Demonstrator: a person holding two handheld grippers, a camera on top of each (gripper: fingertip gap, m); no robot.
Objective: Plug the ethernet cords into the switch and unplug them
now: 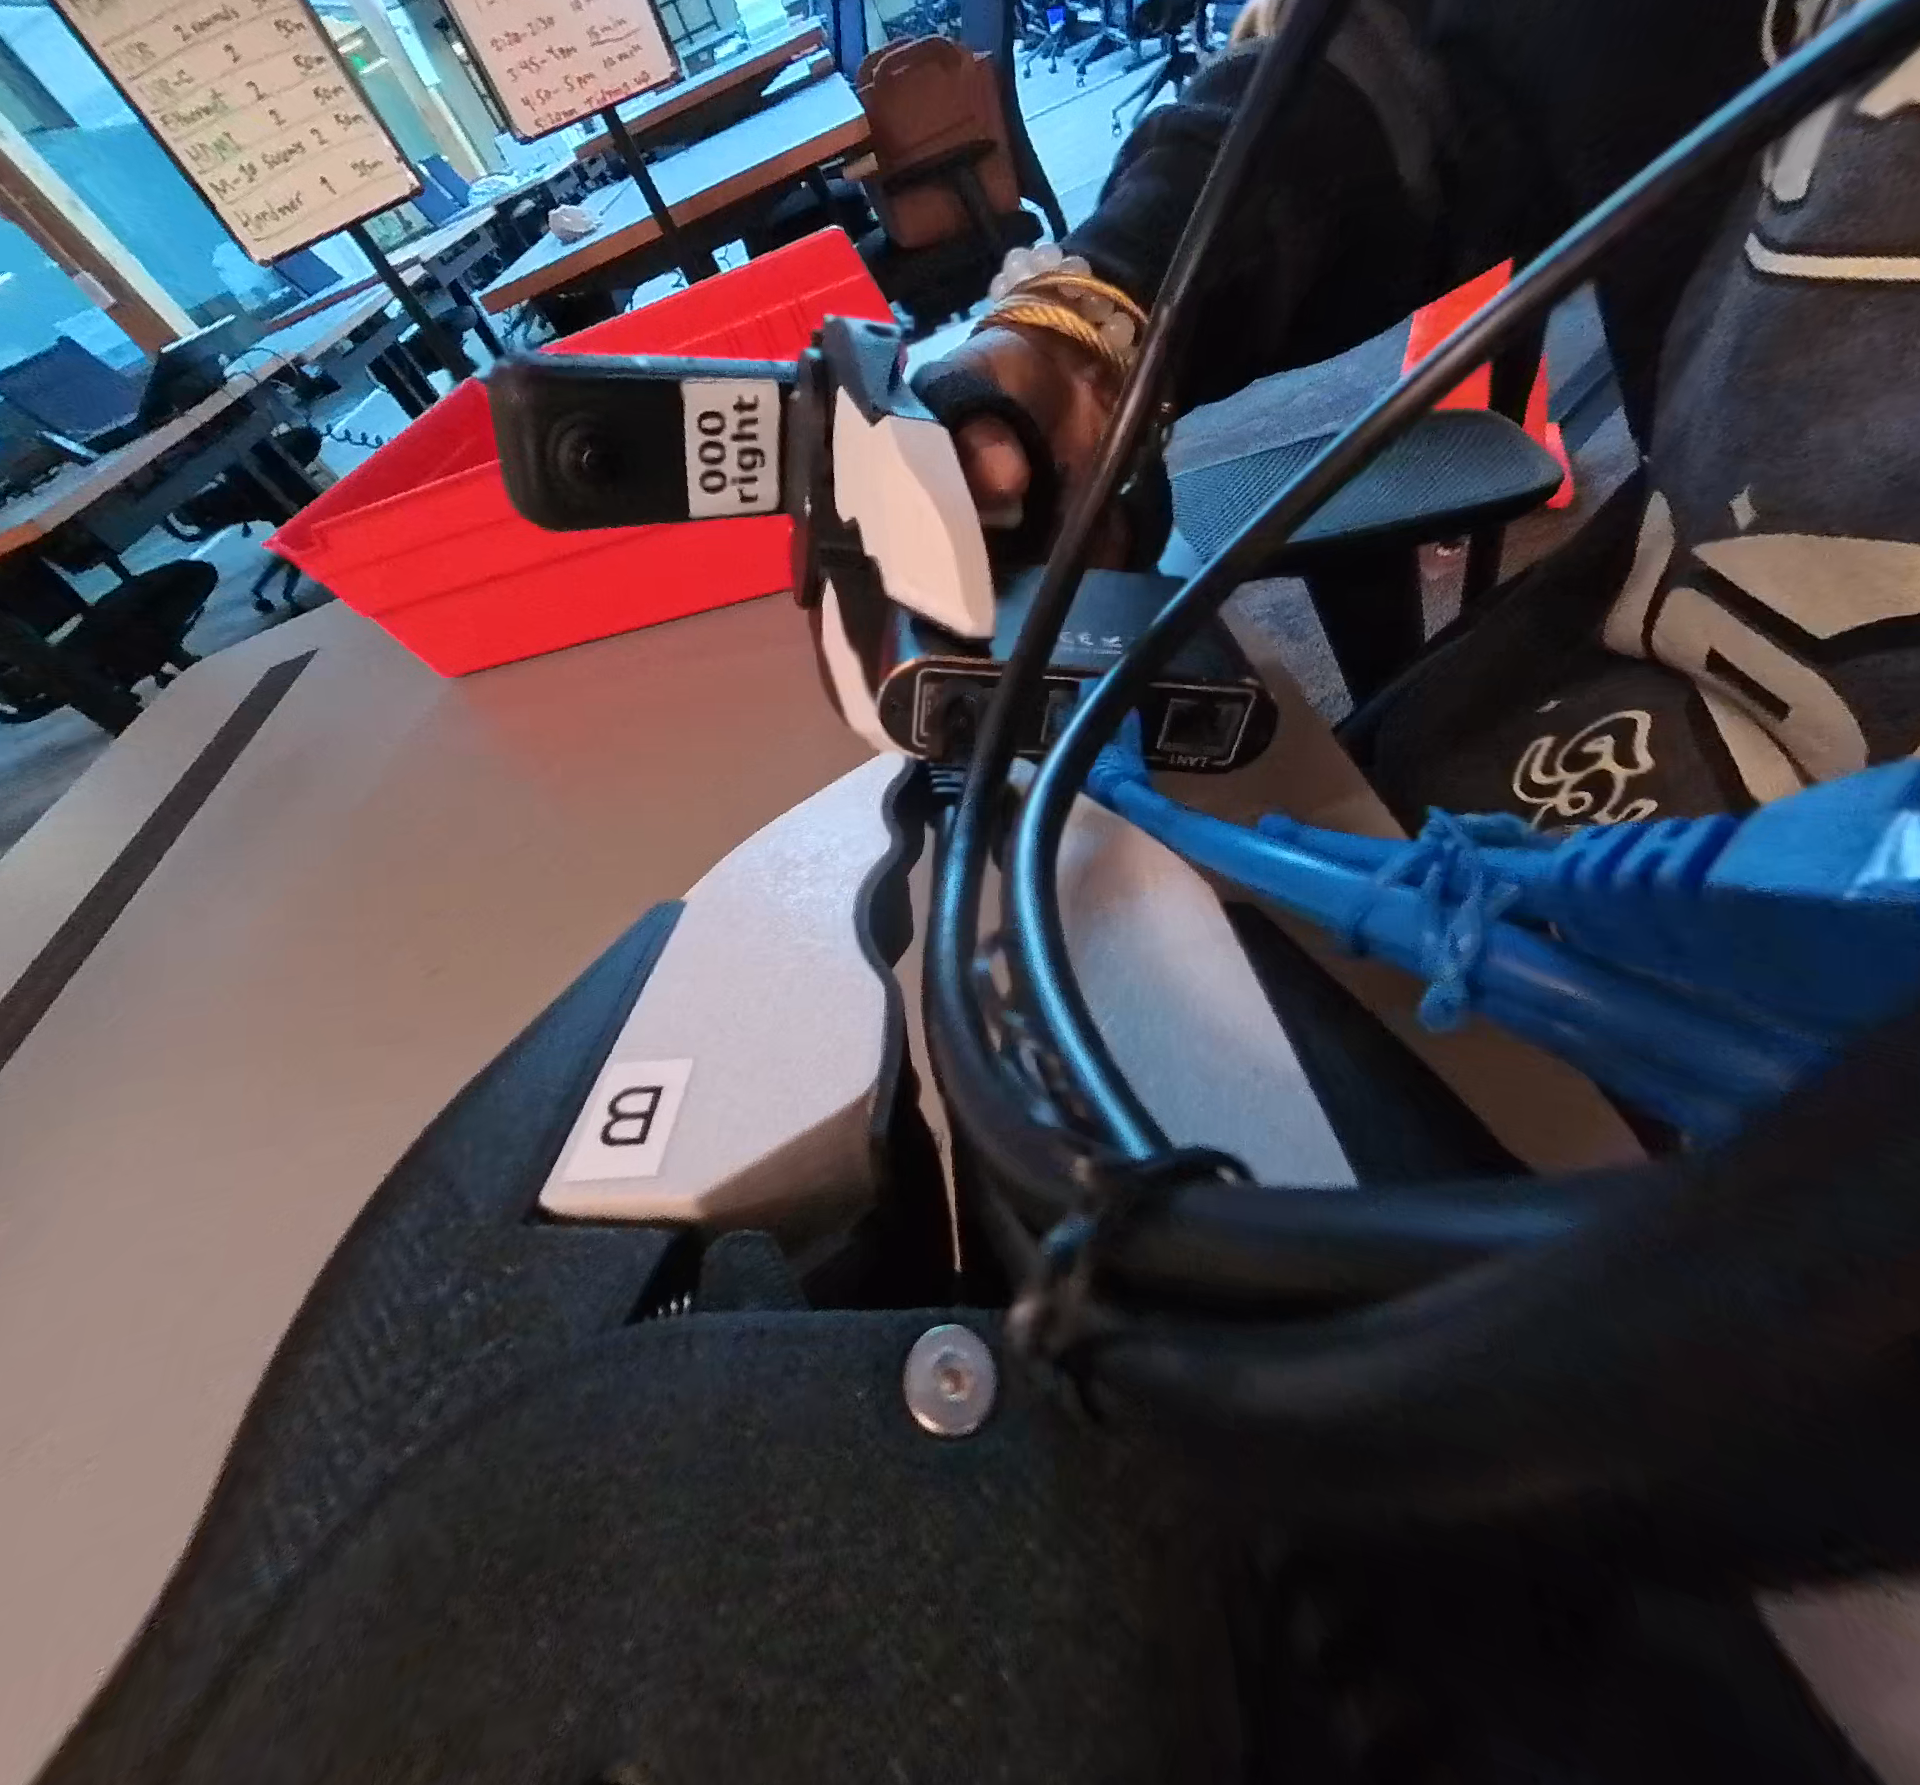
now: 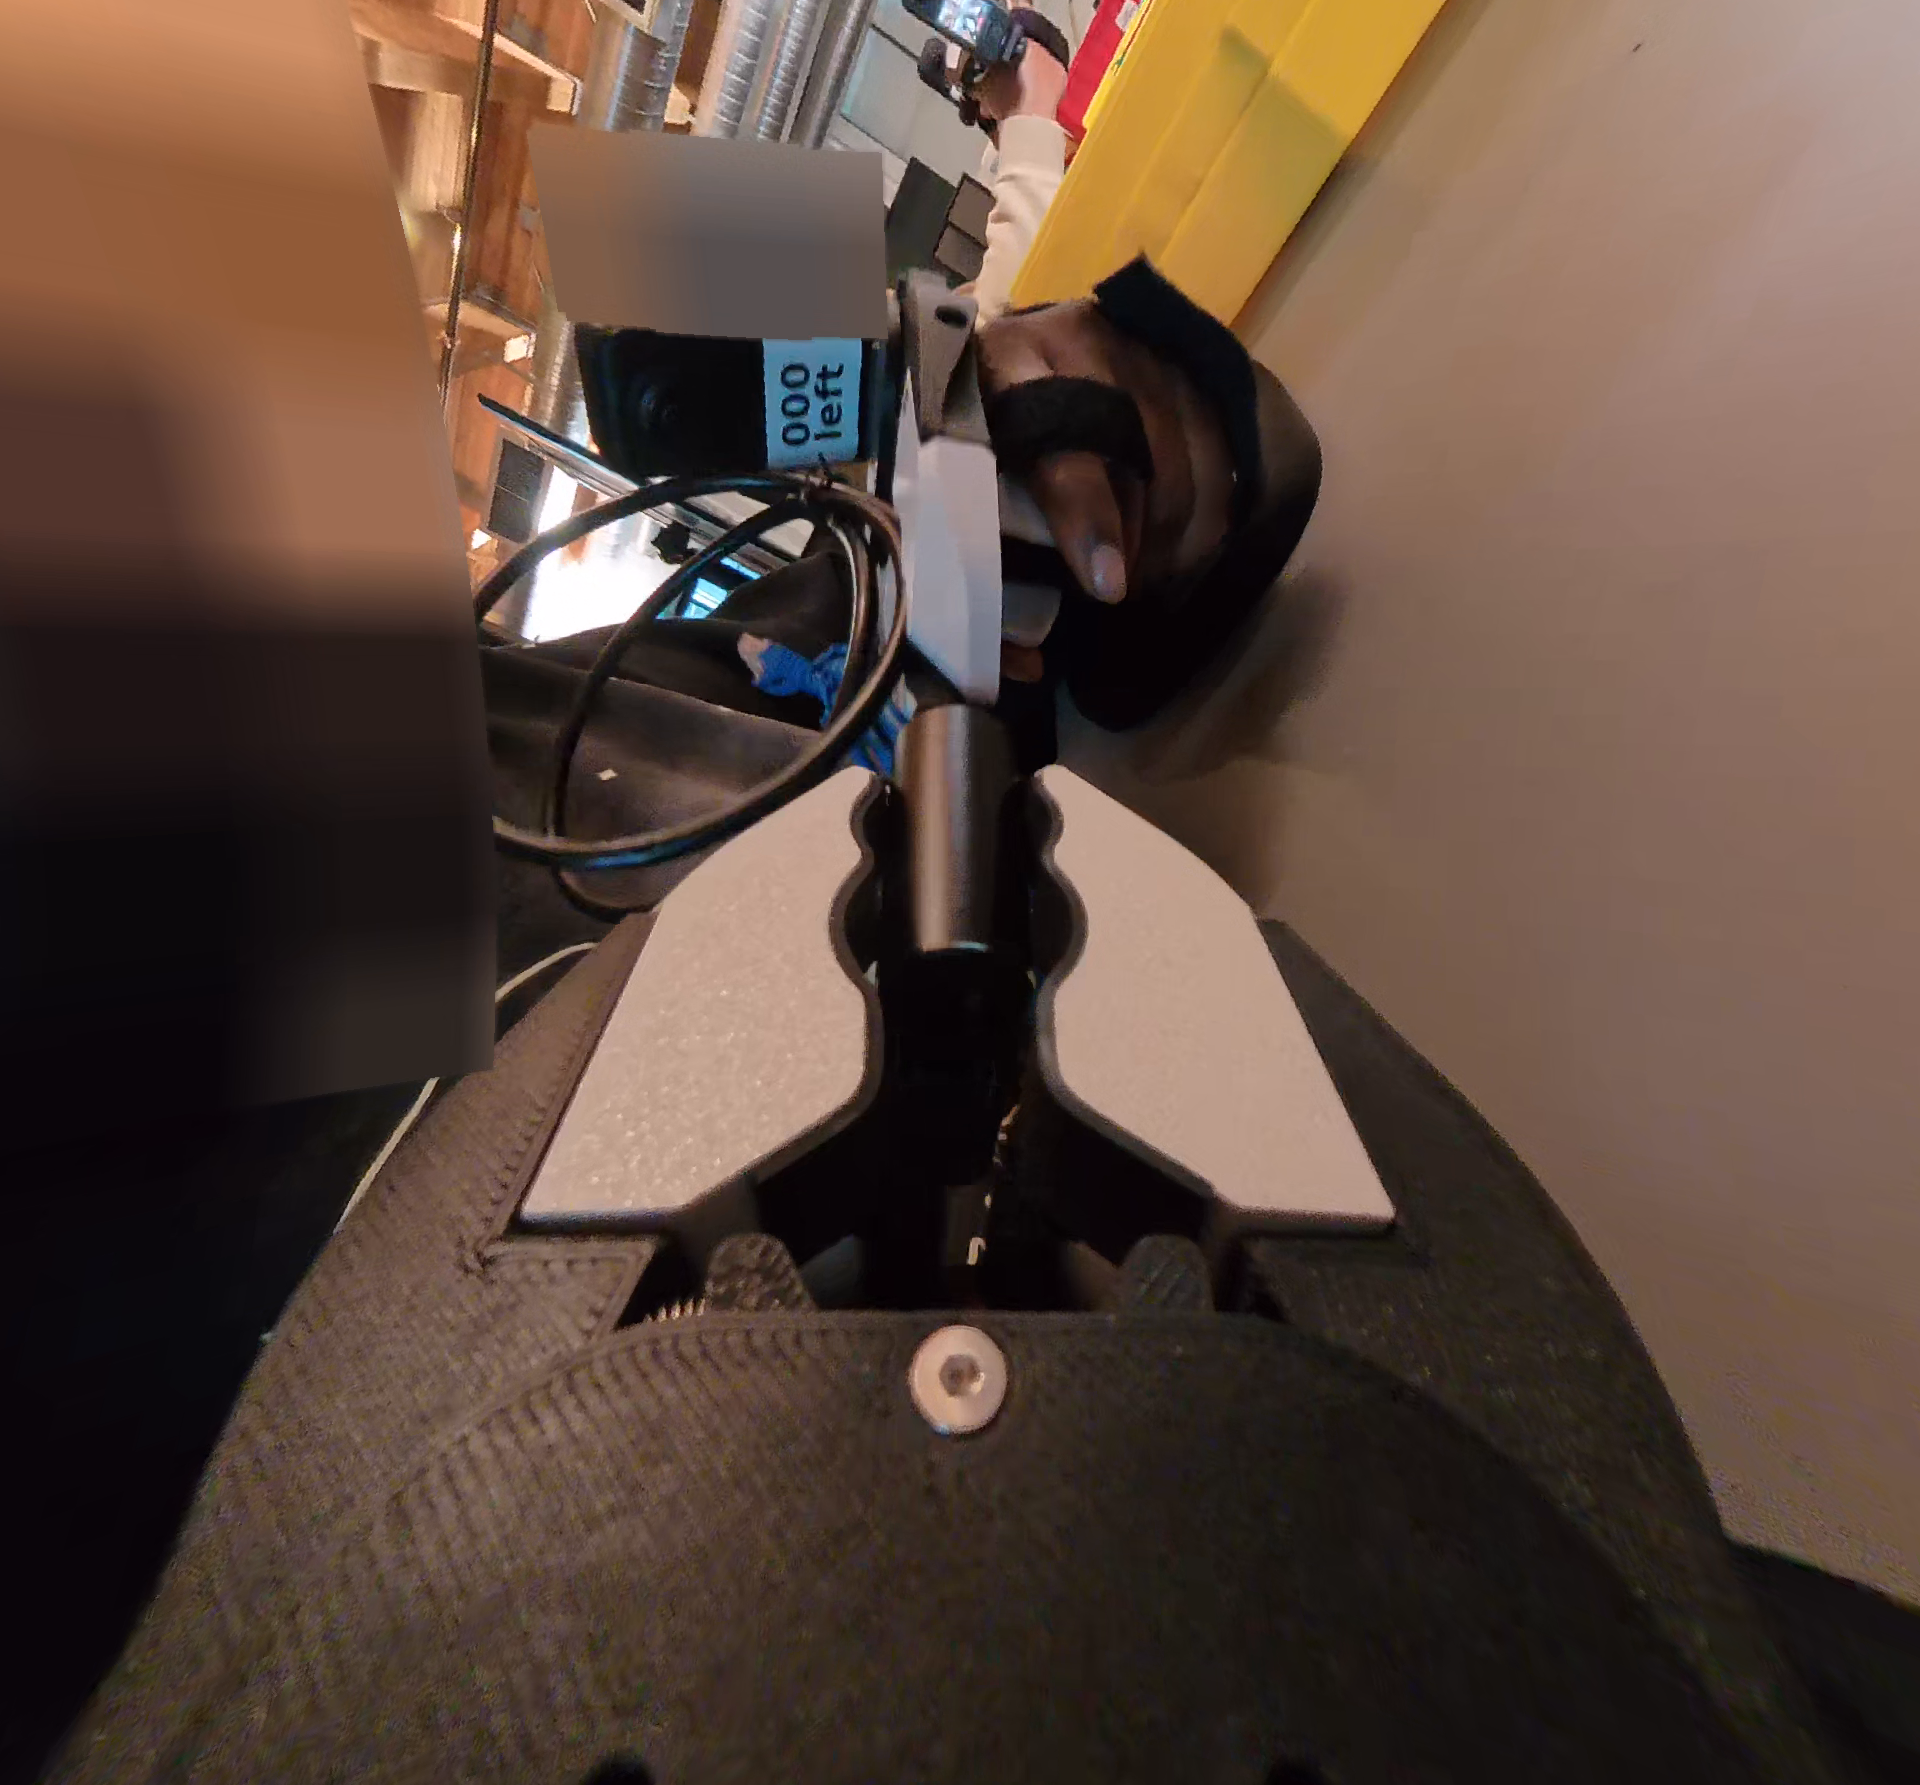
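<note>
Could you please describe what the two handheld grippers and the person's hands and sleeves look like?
Each gripper has light grey, wavy-edged fingers on a textured black body with a silver screw. The right gripper and left gripper each carry a black camera with a white label. Black straps cross both hands; the right wrist wears gold and white-bead bracelets below a black sleeve.

Black cord (image 1: pixel 997 800) between left tongs (image 1: pixel 940 862)
</note>
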